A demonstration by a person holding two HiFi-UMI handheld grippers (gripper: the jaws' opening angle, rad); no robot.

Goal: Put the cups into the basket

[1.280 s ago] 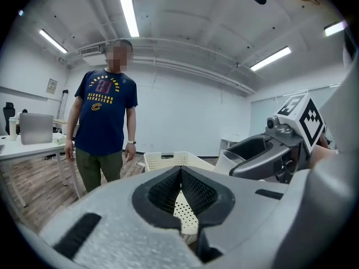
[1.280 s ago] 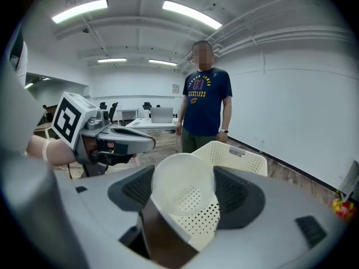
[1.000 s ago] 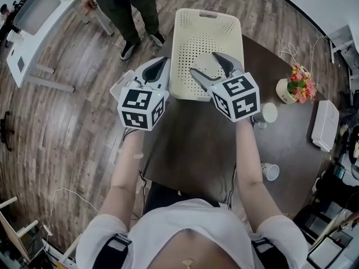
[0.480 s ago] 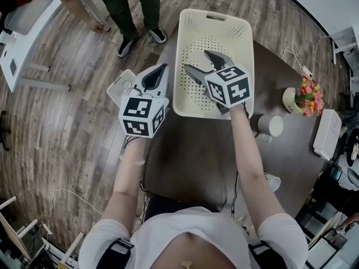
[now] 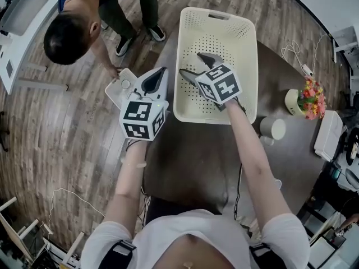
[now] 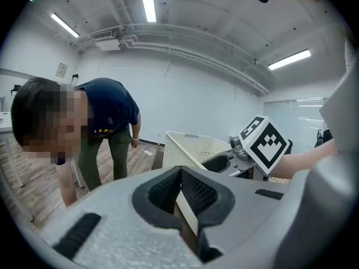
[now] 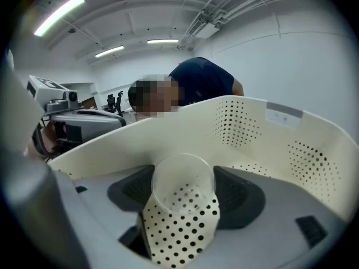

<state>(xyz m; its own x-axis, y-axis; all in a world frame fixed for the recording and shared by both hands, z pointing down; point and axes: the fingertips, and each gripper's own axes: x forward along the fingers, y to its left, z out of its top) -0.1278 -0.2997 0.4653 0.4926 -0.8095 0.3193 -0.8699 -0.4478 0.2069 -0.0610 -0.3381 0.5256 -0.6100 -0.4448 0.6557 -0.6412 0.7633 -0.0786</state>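
Right forearm [image 5: 252, 156] hid most of small cup [image 5: 277, 182] at table [image 5: 190, 156] edge. Bystander [image 5: 76, 27] cut off at top. White thing [image 5: 120, 87] by my left gripper [image 5: 162, 70]: couldn't identify.

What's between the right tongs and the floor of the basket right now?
A clear plastic cup, gripped in the right tongs, with the perforated floor of the basket showing through it. The right gripper view shows this.

Floor: grey-brown wood planks [image 5: 67, 150]. A dark brown table [image 5: 190, 156] with rounded corners stands on it, and a white desk [image 5: 14, 55] sits at the far upper left. Walls [image 6: 190, 94] are plain white. The ceiling [image 6: 213, 15] is white with exposed pipes [image 6: 213, 60], lit by long strip lights [image 6: 147, 1].
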